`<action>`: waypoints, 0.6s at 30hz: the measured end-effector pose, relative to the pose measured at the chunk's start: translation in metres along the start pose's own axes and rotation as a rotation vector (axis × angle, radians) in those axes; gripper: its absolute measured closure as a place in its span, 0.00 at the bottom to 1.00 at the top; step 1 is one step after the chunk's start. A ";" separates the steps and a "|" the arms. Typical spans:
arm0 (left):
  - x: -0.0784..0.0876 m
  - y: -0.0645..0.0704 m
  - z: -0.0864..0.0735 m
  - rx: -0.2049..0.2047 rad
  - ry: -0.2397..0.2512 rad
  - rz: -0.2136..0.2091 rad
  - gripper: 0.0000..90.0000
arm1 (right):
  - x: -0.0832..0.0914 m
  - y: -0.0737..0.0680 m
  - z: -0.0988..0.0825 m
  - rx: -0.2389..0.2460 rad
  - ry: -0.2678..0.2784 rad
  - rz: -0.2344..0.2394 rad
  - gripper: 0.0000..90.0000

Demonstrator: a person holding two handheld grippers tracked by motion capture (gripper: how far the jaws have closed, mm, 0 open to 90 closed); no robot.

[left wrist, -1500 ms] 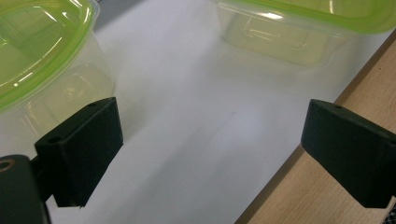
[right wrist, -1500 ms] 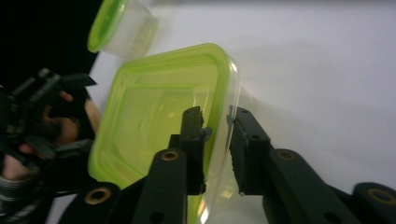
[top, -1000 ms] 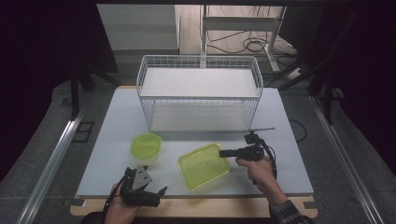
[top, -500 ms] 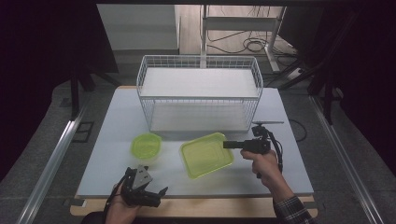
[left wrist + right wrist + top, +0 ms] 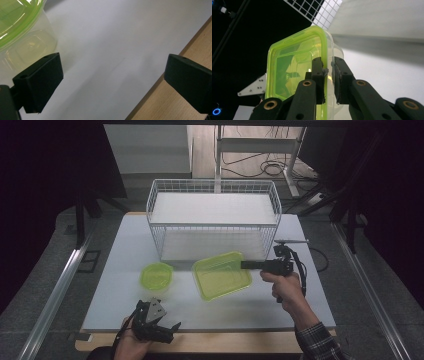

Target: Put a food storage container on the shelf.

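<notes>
A rectangular clear container with a lime-green rim (image 5: pixel 221 275) hangs above the table in front of the wire basket. My right gripper (image 5: pixel 246 265) is shut on its right edge. In the right gripper view the jaws pinch the container's rim (image 5: pixel 324 53) between them, my right gripper (image 5: pixel 328 70) turned on its side. A small round green-rimmed container (image 5: pixel 156 274) stands on the table at left; its wall (image 5: pixel 25 37) shows at the upper left of the left gripper view. My left gripper (image 5: pixel 165 330) rests at the table's front edge, jaws wide open with nothing between them (image 5: pixel 112 75).
A white wire basket (image 5: pixel 213 220) stands at the back middle of the white table (image 5: pixel 125 250). The wooden front edge (image 5: pixel 175 105) lies under my left gripper. A person's hands hold both grippers. Dark floor, rails and cables surround the table.
My right gripper has lifted the rectangular container and carried it back and to the right, toward the basket. The left gripper has stayed put.
</notes>
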State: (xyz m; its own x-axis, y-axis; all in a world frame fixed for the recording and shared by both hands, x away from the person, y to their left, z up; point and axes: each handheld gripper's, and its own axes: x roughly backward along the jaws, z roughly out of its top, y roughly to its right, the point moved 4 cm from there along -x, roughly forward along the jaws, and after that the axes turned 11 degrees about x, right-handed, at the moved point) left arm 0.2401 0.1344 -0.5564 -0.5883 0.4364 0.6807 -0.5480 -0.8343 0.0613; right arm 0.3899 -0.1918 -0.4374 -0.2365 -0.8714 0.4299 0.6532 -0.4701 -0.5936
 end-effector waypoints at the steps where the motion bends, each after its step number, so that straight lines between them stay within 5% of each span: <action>1: 0.000 0.001 0.000 0.002 -0.001 -0.001 0.02 | 0.001 -0.001 0.002 -0.002 0.005 -0.001 0.89; 18: -0.004 0.004 0.001 -0.008 -0.009 -0.006 0.02 | 0.020 -0.018 0.049 0.018 0.085 -0.007 0.89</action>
State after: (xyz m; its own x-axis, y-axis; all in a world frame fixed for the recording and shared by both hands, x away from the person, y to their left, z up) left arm 0.2406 0.1297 -0.5582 -0.5800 0.4381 0.6868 -0.5557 -0.8292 0.0596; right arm 0.4086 -0.1941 -0.3848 -0.3005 -0.8773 0.3742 0.6641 -0.4741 -0.5782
